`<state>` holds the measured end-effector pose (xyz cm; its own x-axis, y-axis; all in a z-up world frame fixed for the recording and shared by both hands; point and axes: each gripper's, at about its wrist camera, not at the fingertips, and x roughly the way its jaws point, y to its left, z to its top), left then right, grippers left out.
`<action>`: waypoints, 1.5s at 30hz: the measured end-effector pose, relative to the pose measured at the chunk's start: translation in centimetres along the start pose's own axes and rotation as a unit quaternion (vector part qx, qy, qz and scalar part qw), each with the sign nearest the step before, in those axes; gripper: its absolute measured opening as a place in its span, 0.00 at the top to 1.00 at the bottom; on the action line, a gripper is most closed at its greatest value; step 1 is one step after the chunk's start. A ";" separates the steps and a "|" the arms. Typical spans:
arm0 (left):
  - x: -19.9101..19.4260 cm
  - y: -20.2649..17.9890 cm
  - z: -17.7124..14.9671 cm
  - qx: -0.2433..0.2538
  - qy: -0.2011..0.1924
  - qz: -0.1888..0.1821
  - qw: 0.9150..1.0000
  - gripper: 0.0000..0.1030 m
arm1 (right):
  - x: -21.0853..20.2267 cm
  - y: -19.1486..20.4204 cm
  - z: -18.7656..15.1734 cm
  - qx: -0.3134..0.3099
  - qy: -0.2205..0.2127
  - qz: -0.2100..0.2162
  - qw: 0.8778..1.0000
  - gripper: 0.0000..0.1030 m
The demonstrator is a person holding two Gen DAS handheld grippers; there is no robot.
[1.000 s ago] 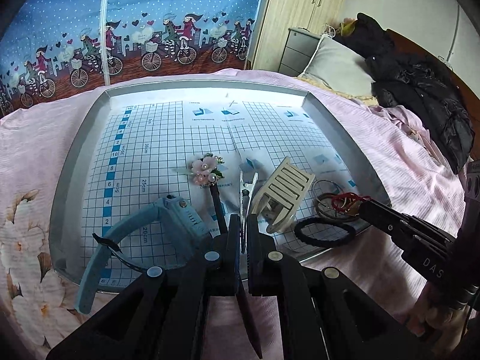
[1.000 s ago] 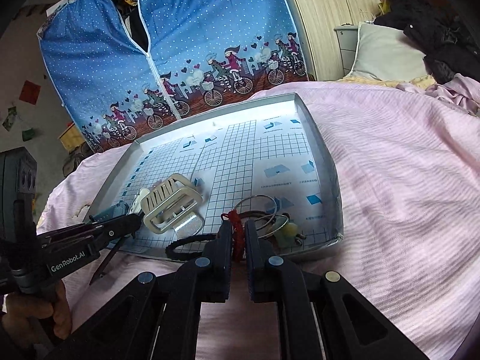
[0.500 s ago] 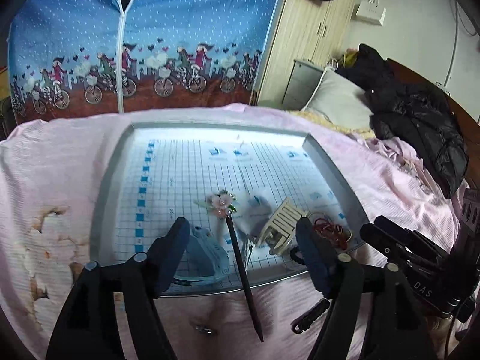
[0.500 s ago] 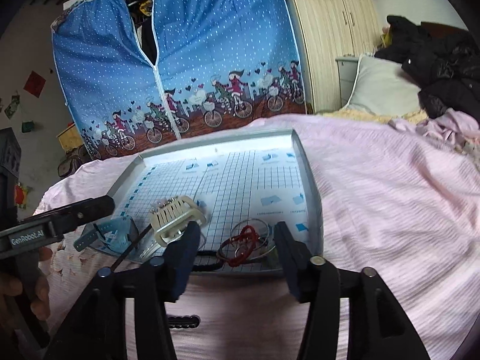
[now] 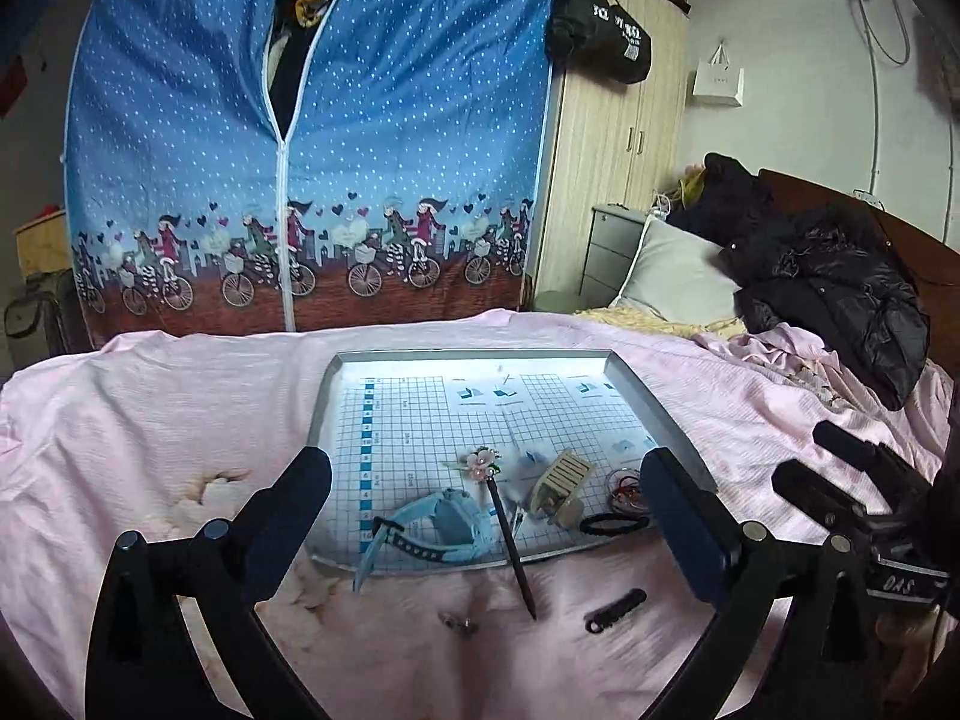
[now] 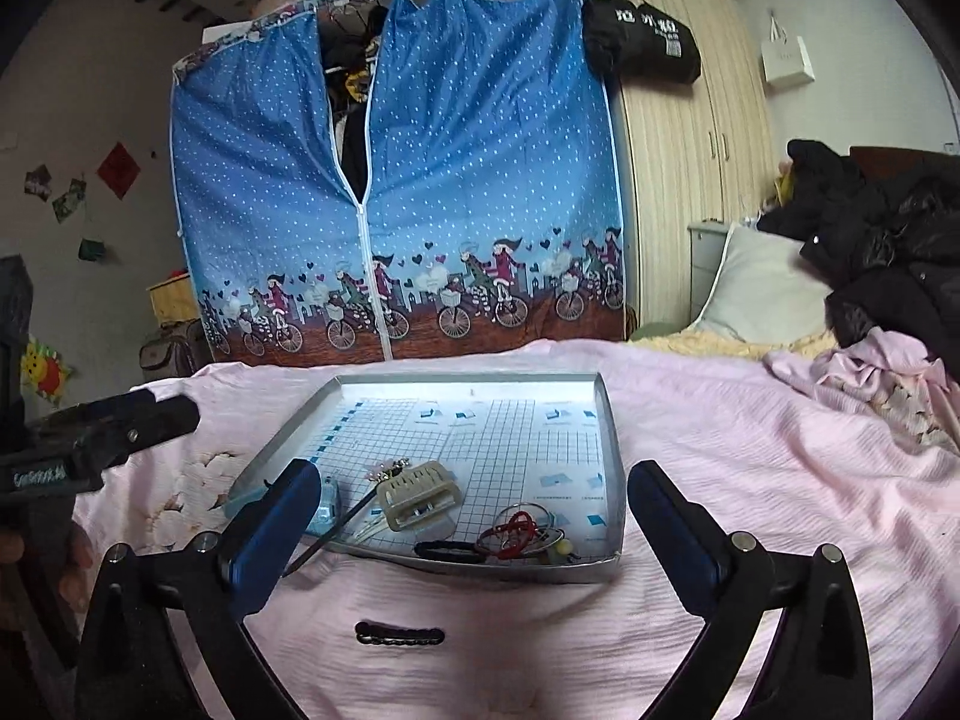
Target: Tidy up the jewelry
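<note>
**Both grippers held wide above bed, jewelry partly in tray**

The left gripper [image 5: 486, 531] and right gripper [image 6: 474, 525] are seen with fingers spread far apart, nothing held. The right gripper body is cut off at the right edge of the left wrist view, where "DAS" is read upside down; the left gripper body is cut off at the left edge of the right wrist view, its label too blurred to read.

A metal tray [image 5: 651, 408] lined with a blue grid sheet is set on the pink bed cover [image 6: 750, 480]; ruler numbers on the sheet are too small to read. At the tray's near end are found a light blue watch [image 5: 447, 519], a cream hair claw [image 6: 417, 495], a black hair tie [image 6: 447, 551], and a tangle of red cord and rings [image 6: 522, 531], its pieces hard to separate. A flower hair stick [image 5: 510, 531] is laid across the tray's near rim, tip on the cover.

Outside the tray, a black hair clip [image 6: 400, 636] and a small metallic piece [image 5: 459, 622], unidentifiable, are left on the cover.
</note>
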<state>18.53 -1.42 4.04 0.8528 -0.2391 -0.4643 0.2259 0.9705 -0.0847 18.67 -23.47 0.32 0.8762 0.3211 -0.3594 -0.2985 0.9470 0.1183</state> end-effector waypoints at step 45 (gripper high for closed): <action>-9.7 0.2 -11.7 -0.069 0.123 0.076 0.987 0.02 | -8.2 4.6 -8.5 0.011 0.114 -0.019 0.993 0.00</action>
<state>4.78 1.49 -1.74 0.7284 -0.0927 -0.6789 0.0236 0.9936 -0.1103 6.91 -21.73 -4.11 0.7777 0.2788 -0.5634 -0.2571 0.9590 0.1195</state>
